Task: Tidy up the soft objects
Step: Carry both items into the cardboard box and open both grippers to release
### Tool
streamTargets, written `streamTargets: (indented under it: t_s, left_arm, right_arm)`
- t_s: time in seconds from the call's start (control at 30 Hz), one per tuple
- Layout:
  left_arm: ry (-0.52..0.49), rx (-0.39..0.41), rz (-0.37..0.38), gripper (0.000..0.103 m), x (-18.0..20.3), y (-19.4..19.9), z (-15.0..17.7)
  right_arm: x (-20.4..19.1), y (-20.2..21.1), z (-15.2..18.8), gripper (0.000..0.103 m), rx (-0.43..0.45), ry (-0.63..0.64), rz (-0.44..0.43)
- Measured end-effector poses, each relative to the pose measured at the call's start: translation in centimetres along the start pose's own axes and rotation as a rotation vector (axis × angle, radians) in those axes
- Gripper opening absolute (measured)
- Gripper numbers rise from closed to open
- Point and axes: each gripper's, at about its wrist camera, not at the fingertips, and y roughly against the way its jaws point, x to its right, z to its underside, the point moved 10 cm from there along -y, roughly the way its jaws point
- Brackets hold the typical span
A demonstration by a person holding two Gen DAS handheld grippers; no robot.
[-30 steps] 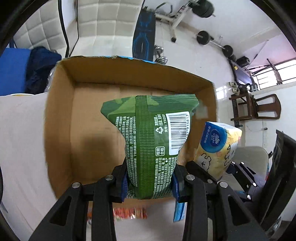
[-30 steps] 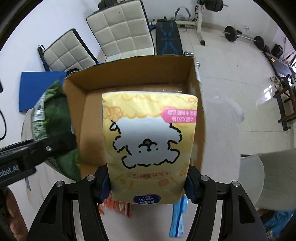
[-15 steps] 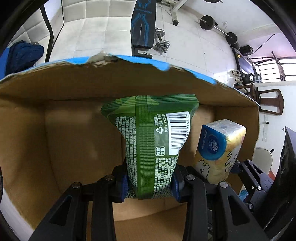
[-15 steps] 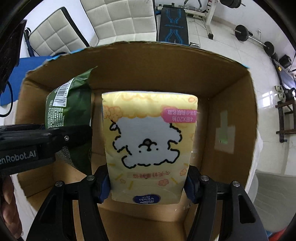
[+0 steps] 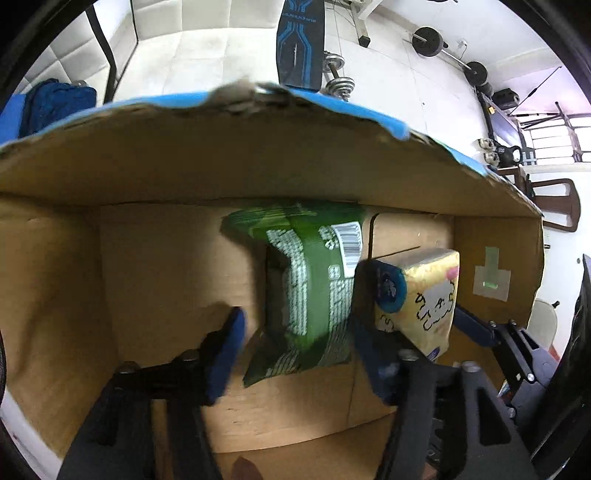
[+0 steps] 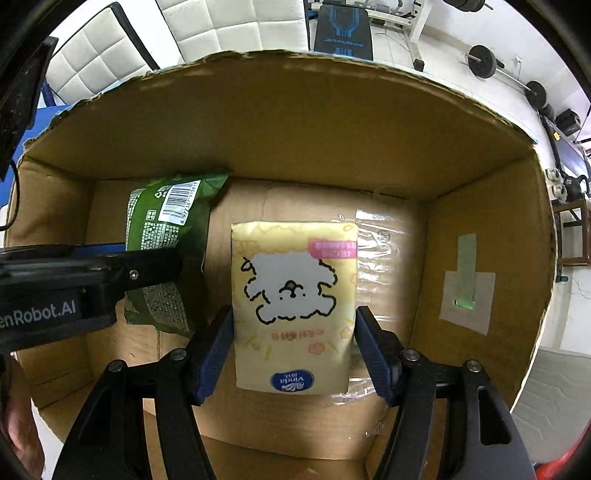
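Note:
Both grippers are inside an open cardboard box (image 5: 110, 266) (image 6: 480, 206). My left gripper (image 5: 295, 354) is open; the green snack bag (image 5: 314, 291) lies loose between its spread jaws, resting on the box floor. The bag also shows in the right wrist view (image 6: 166, 236), behind the left gripper's finger. My right gripper (image 6: 293, 350) has its jaws spread slightly wider than the yellow tissue pack (image 6: 295, 306), which lies on the box floor between them. The pack also shows in the left wrist view (image 5: 421, 295), right of the bag.
The box's far wall (image 6: 295, 129) and right wall with a taped patch (image 6: 465, 291) stand close around both grippers. Beyond the box are white padded chairs (image 6: 207, 26), a weight bench (image 5: 299, 40) and dumbbells on the floor.
Both grippers went deeper into the box. The left jaws opened and let go of the green bag. The right jaws opened off the tissue pack, which now lies lower on the floor.

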Motion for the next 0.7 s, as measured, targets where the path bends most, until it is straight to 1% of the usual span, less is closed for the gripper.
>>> streamTargets:
  t_s: [0.03, 0.07, 0.1, 0.13, 0.17, 0.23, 0.27, 0.33, 0.37, 0.5, 0.6, 0.7]
  left_arm:
    - [-0.003, 0.006, -0.006, 0.076, -0.1, 0.3, 0.1]
    - [-0.005, 0.016, -0.017, 0.080, -0.3, 0.9, 0.6]
    - [-0.005, 0.026, -0.028, 0.087, -0.1, 1.3, 1.0]
    - [-0.005, 0.037, -0.037, 0.091, -0.3, 1.7, 1.3]
    - [-0.007, 0.050, -0.045, 0.092, -0.4, 2.3, 1.8]
    - [-0.006, 0.075, -0.066, 0.097, -1.1, 3.2, 2.7]
    - [-0.005, 0.096, -0.078, 0.098, -1.4, 3.9, 3.4]
    - [-0.005, 0.120, -0.098, 0.100, -1.7, 4.7, 4.3]
    - [-0.006, 0.135, -0.110, 0.100, -1.9, 5.4, 5.2]
    - [-0.026, 0.197, -0.146, 0.101, -2.0, 7.8, 7.7]
    - [-0.041, 0.243, -0.161, 0.101, -2.3, 10.1, 9.4]
    - [-0.065, 0.286, -0.177, 0.101, -2.1, 12.2, 10.2]
  right_arm:
    - [0.3, 0.1, 0.3, 0.068, 0.001, -0.001, 0.001]
    - [0.4, 0.4, 0.8, 0.068, 0.003, -0.001, 0.006]
    - [0.4, 0.9, 1.5, 0.070, 0.005, -0.002, 0.010]
    - [0.4, 1.2, 1.8, 0.076, 0.006, -0.005, 0.017]
    - [0.5, 1.4, 2.1, 0.080, 0.010, -0.010, 0.019]
    - [0.4, 1.9, 2.6, 0.090, 0.014, -0.015, 0.020]
    - [0.2, 2.3, 2.9, 0.092, 0.017, -0.018, 0.014]
    - [0.1, 3.1, 4.1, 0.100, 0.027, -0.024, 0.000]
    - [0.0, 3.5, 4.4, 0.103, 0.036, -0.030, -0.003]
    - [-0.5, 5.2, 6.3, 0.103, 0.063, -0.053, -0.001]
    - [-1.3, 6.6, 7.8, 0.103, 0.085, -0.065, 0.029]
    - [-1.7, 8.3, 8.9, 0.103, 0.121, -0.073, 0.047]
